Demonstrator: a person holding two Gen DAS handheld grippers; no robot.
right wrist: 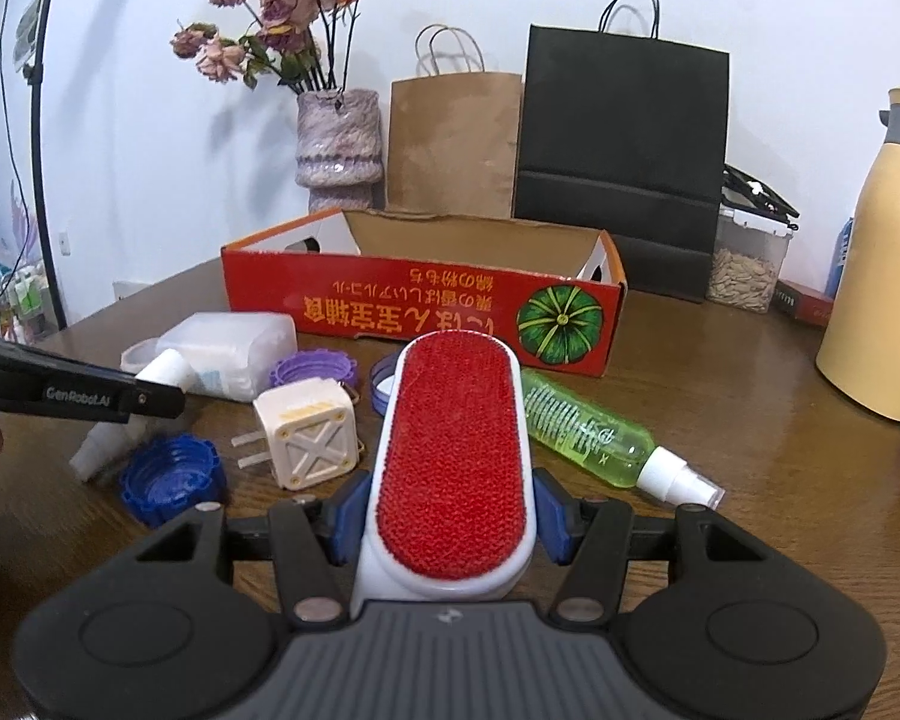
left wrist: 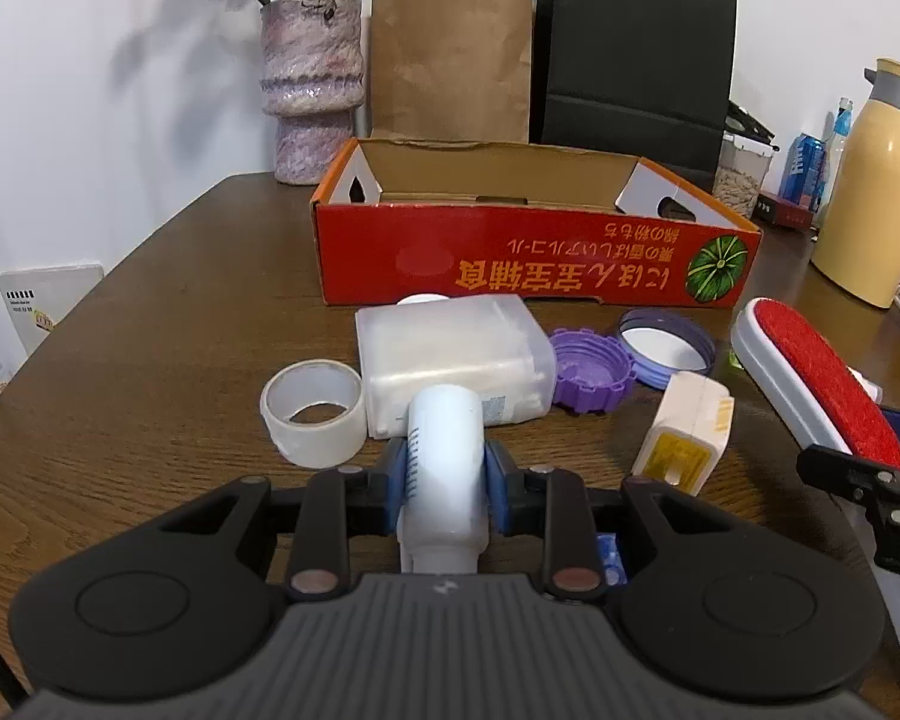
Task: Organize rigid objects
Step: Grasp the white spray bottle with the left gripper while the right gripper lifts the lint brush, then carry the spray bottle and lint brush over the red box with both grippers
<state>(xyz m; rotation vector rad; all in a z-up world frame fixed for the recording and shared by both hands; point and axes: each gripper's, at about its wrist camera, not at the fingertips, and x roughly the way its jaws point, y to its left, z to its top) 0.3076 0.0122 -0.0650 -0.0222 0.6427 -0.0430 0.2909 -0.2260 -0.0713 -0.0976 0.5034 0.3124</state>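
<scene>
My left gripper is shut on a white plastic bottle, which lies along the fingers with its neck toward the camera. My right gripper is shut on a white lint brush with a red pad, its pad facing up. An open red cardboard box stands behind both, with nothing showing inside. Loose on the wooden table lie a tape roll, a translucent plastic case, a purple cap, a lavender lid, a white charger plug, a blue cap and a green spray bottle.
A vase of dried flowers, a brown paper bag and a black bag stand at the back against the wall. A yellow thermos and a seed container are at the right. The table edge curves away at the left.
</scene>
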